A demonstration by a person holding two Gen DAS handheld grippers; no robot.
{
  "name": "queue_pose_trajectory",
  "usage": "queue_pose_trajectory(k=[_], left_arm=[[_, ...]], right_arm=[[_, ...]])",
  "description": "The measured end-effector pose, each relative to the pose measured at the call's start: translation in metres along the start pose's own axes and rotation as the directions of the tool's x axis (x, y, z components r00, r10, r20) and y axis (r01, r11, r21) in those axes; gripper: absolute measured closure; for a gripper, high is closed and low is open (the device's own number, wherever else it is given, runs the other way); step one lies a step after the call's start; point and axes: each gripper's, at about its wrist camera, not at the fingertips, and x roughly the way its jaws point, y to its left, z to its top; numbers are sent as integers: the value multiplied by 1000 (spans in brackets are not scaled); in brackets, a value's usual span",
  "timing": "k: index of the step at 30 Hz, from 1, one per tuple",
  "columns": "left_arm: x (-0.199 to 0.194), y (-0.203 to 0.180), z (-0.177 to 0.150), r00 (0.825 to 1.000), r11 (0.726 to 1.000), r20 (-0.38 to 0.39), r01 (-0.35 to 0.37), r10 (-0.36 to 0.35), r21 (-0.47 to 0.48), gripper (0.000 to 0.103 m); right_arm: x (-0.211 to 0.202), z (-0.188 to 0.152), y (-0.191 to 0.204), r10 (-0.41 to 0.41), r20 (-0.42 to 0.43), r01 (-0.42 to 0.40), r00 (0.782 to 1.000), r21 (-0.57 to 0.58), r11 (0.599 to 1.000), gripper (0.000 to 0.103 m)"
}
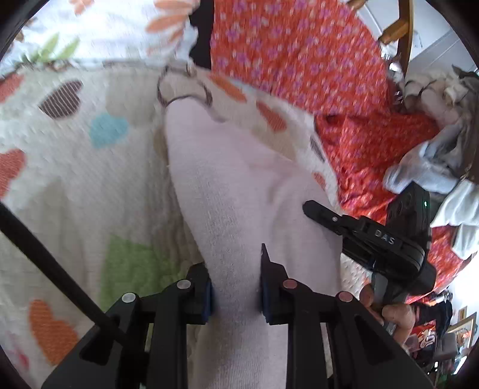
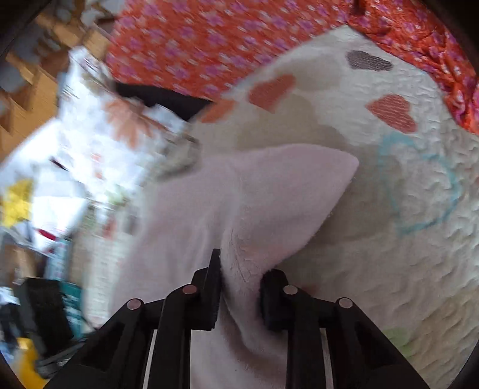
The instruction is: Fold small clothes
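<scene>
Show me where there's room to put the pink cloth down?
The heart blanket is bare right of the pink cloth, up to the orange sheet. It is crowded on the left, by the flowered fabric and clutter.

Cream heart-patterned blanket (image 1: 74, 179) over orange floral bedcover (image 1: 299, 54); wooden chair (image 1: 401, 27), white wall behind; daylight.

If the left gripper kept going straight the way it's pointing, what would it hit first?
The pale pink cloth already clamped in the left gripper fills its path; beyond that lies the heart-patterned blanket. Depth is hard to judge in this view.
</scene>
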Motion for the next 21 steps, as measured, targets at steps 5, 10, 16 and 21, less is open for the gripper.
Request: queue_pose_trajectory(k=[5, 10, 16, 21], left_arm=[[-16, 23, 0, 994, 993, -30, -106, 105, -51, 72], [-2, 53, -13, 987, 980, -92, -143, 131, -138, 59], [-33, 35, -23, 977, 977, 16, -214, 214, -26, 45], [-53, 23, -36, 949, 951, 111, -303, 296, 55, 40]], right_arm=[[8, -9, 24, 19, 0, -19, 1000, -34, 999, 74], [27, -21, 6, -110, -64, 110, 992, 0, 994, 68], [-19, -19, 23, -147, 132, 156, 980, -61, 986, 68], [-38, -32, 60, -125, 194, 167, 973, -218, 962, 68]])
